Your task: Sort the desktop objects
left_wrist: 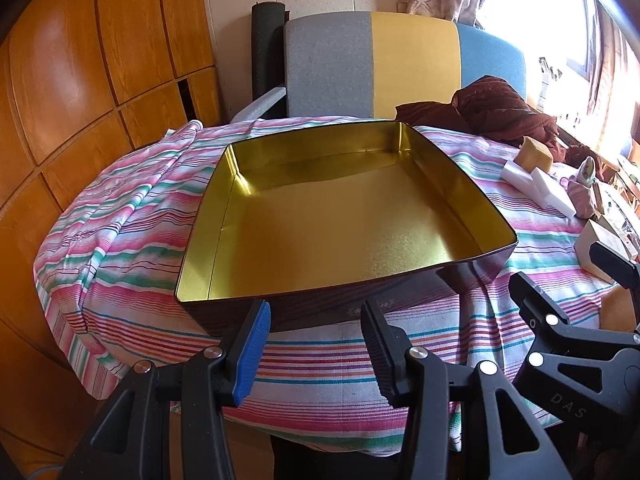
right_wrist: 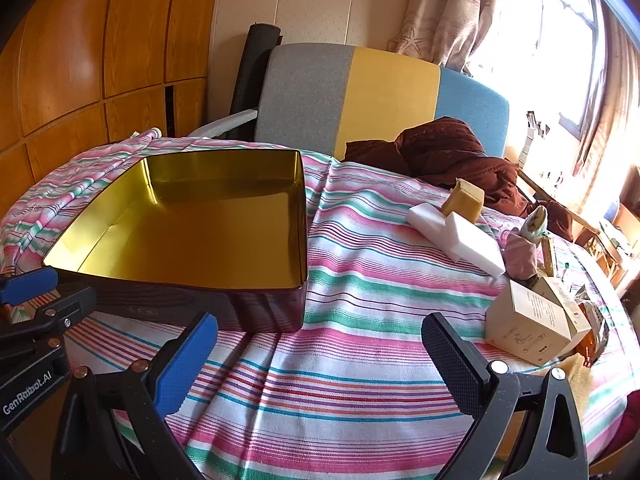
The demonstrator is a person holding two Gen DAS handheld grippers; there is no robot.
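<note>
A square tin (left_wrist: 340, 220) (right_wrist: 192, 232), gold inside and dark outside, sits empty on the striped cloth. My left gripper (left_wrist: 316, 344) hovers open just before its near wall, nothing between the fingers. My right gripper (right_wrist: 320, 364) is open wide over bare cloth, to the right of the tin. Farther right lie two white blocks (right_wrist: 460, 236) (left_wrist: 536, 184), a tan block (right_wrist: 466, 198) (left_wrist: 534, 154), a cream carton (right_wrist: 528, 324) (left_wrist: 596, 248) and a small pink-and-green bundle (right_wrist: 524, 248). The right gripper also shows in the left wrist view (left_wrist: 580, 280).
The striped cloth (right_wrist: 360, 288) covers a round table. A grey, yellow and blue chair back (right_wrist: 380, 96) stands behind it with a brown garment (right_wrist: 452, 156) draped over the far edge. Wooden cabinets (left_wrist: 80, 80) line the left; clutter crowds the window side (right_wrist: 600, 240).
</note>
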